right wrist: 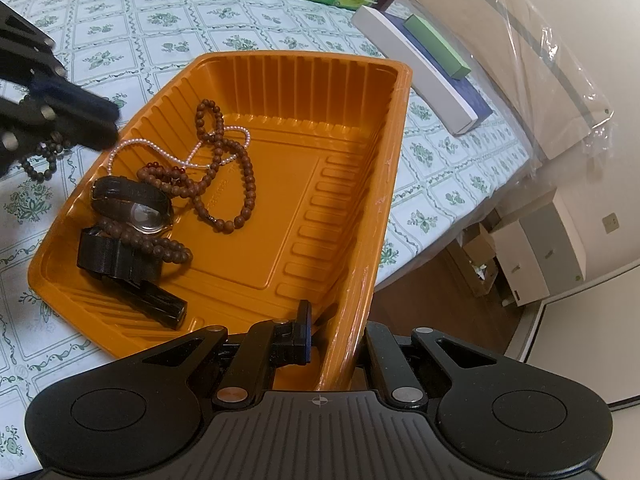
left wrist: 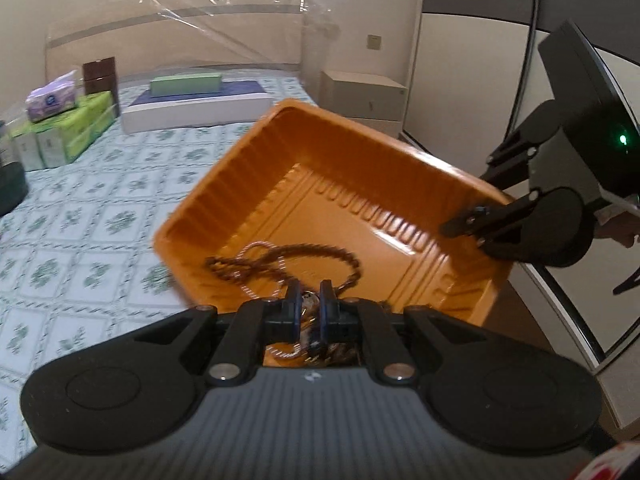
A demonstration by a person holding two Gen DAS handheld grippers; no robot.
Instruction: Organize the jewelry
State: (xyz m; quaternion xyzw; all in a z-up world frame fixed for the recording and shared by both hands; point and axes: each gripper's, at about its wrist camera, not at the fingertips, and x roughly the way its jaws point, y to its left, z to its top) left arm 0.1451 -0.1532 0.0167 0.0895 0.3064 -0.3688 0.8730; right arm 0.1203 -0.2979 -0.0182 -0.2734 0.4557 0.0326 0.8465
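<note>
The right gripper (right wrist: 320, 344) is clenched on the near wall of the orange tray (right wrist: 352, 184), one finger inside and one outside. This grip steadies the tray and tips it toward the left gripper, so that pieces can be dropped in without the tray sliding on the patterned tablecloth (right wrist: 132, 40).

The left gripper (left wrist: 310, 304) is at the tray's opposite edge. Its fingers are nearly closed on something small and shiny between the pads; what that piece is cannot be told. In the right wrist view a dark bead bracelet (right wrist: 42, 160) hangs below this gripper, outside the tray and over the cloth. Judged from this, it is the piece now being carried to the tray.

Contents of the tray, all at the end nearest the left gripper:

- One long brown bead strand (right wrist: 224, 168).
- One pearl strand (right wrist: 168, 148), lying under the brown beads.
- One wristwatch (right wrist: 140, 208) with a dark strap.
- One short brown bead bracelet (right wrist: 152, 242).
- One black strap (right wrist: 112, 258).
- One black cylinder (right wrist: 160, 304).

The other half of the tray is bare.
</note>
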